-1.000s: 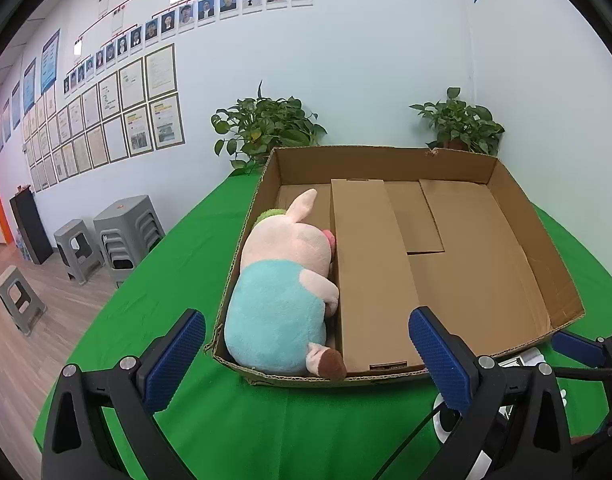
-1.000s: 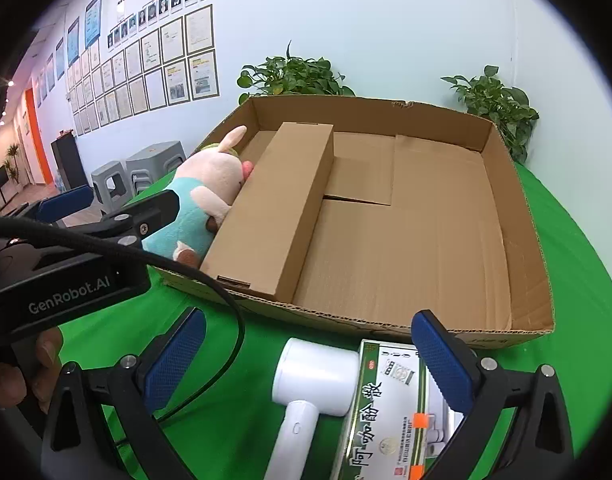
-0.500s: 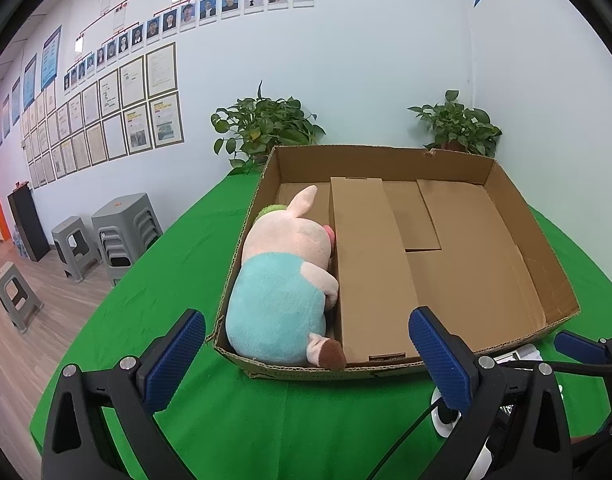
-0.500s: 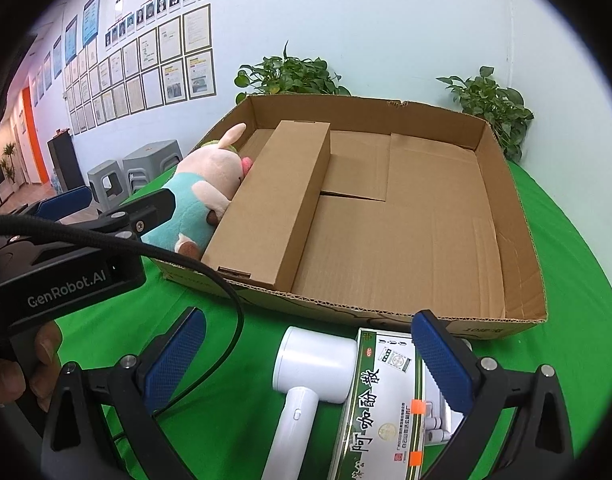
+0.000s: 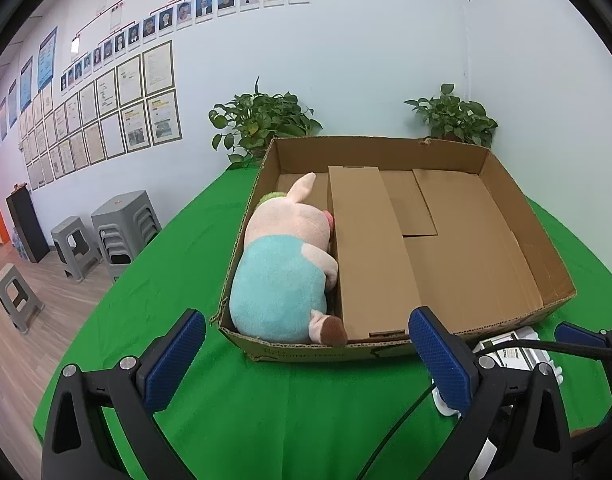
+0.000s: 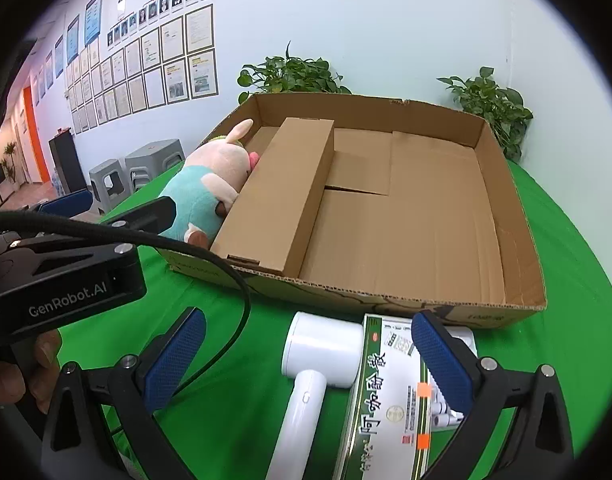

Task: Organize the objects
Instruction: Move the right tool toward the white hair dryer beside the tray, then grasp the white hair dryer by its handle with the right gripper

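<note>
A shallow open cardboard box [image 5: 518, 208] [image 6: 502, 184] sits on the green table. A plush pig in a blue shirt [image 5: 281, 264] [image 6: 201, 192] lies along its left side, next to a long brown carton [image 5: 366, 248] [image 6: 281, 192]. In front of the box lie a white hair dryer [image 6: 318, 364] and a green-edged white packet with Chinese print [image 6: 390, 396]. My right gripper [image 6: 306, 364] is open and empty, just above the dryer and packet. My left gripper [image 5: 306, 356] is open and empty in front of the box's near wall.
The green table [image 5: 177, 280] ends in a curved edge on the left. Grey stools [image 5: 121, 224] stand on the floor beyond it. Potted plants [image 5: 261, 120] stand behind the box by the wall. A black cable [image 6: 209, 256] crosses in front of the box.
Both grippers have pulled back a little from the box. The dryer and packet show more fully in the right wrist view. Both stay open.
</note>
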Demonstrator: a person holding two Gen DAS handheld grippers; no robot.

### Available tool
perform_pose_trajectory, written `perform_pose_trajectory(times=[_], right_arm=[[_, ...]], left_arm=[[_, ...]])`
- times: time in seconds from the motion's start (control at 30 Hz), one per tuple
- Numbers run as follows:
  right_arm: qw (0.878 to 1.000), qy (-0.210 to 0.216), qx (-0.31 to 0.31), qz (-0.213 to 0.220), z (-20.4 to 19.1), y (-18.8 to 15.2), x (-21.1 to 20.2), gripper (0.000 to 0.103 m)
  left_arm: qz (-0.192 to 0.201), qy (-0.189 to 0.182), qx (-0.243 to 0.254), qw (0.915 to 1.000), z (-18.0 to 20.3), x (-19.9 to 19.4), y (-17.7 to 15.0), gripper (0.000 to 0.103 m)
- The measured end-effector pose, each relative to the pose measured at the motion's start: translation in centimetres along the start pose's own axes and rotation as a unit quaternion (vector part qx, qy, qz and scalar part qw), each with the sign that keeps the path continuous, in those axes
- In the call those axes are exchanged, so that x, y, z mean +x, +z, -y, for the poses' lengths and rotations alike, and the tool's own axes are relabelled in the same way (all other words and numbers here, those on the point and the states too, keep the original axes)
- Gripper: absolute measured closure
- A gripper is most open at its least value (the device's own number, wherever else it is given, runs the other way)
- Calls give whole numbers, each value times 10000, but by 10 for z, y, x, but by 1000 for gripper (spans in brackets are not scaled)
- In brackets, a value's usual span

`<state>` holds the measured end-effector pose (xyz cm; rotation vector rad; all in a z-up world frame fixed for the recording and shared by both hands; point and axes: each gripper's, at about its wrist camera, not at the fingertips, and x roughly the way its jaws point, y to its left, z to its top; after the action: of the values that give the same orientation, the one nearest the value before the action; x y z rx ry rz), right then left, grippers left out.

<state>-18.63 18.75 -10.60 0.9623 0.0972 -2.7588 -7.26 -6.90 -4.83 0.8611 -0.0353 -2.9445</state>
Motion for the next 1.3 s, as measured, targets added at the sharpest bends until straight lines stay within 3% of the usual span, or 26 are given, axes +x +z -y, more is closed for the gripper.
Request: perform_pose_trajectory(times=[0.17,0.33,0.57,0.73,0.93,1.17,1.23,1.3], right_arm=[[9999,102,0,15,3,-9,-8,1],[9985,491,-218,-46,18,-34,-21,1],[9928,782,-130,-893,54,-85,-7,1],[9913,908,-5,-949,57,-93,-7,1],[9910,1061,-232,-788,30,-91,-7,1],[9955,417,-837,-179,7,-85,-27,5],[9936,609,-949,118,1,-81,-40,5],[9887,1073,-1032,155,-8,-77,-44,5]], left_arm=[[-26,-43,19,10000,1,-6,-8,0],[-171,-170,120,9996,3,-4,-20,0],[-561,-513,108,9970,10,15,-40,0],[-830,-911,138,9923,21,33,-47,0],[-1212,-1493,-26,9813,25,61,-45,1],[-1521,-2176,-227,9638,28,79,-38,1],[-1599,-2435,-248,9563,32,84,-37,1],[-1712,-2679,-268,9477,36,91,-36,1]])
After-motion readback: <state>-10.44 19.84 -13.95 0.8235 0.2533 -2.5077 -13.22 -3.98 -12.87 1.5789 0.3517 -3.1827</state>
